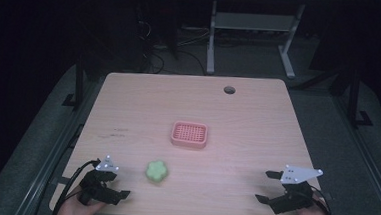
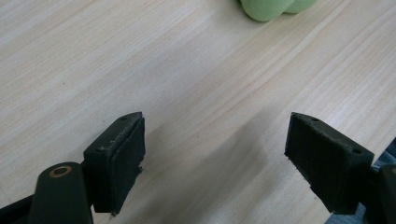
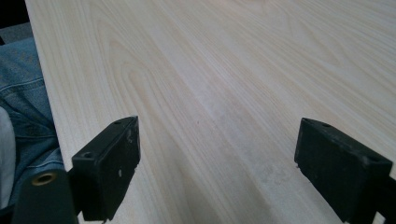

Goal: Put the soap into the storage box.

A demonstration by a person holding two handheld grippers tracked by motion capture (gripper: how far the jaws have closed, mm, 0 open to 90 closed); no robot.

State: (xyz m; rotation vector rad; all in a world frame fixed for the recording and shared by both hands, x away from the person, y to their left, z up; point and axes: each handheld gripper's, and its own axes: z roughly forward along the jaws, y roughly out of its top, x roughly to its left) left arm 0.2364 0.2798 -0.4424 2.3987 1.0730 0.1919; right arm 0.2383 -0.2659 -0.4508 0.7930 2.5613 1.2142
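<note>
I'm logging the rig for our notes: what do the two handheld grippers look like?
Both the left gripper and right gripper are black, with two blocky jaws bearing flat pads, a grey three-cornered plate on top and a black trailing cable. Brass-coloured rings mark the jaw pivots.

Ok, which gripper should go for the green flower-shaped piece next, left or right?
Left, probably. The left gripper sits open just beside the green flower-shaped piece, which lies just ahead of its open jaws in its own view. The right gripper, also open, is across the table.

Left gripper [image 1: 116,183] low at the near-left, jaws spread wide. Right gripper [image 1: 268,186] at the near-right, jaws just as wide, nothing between them.
</note>
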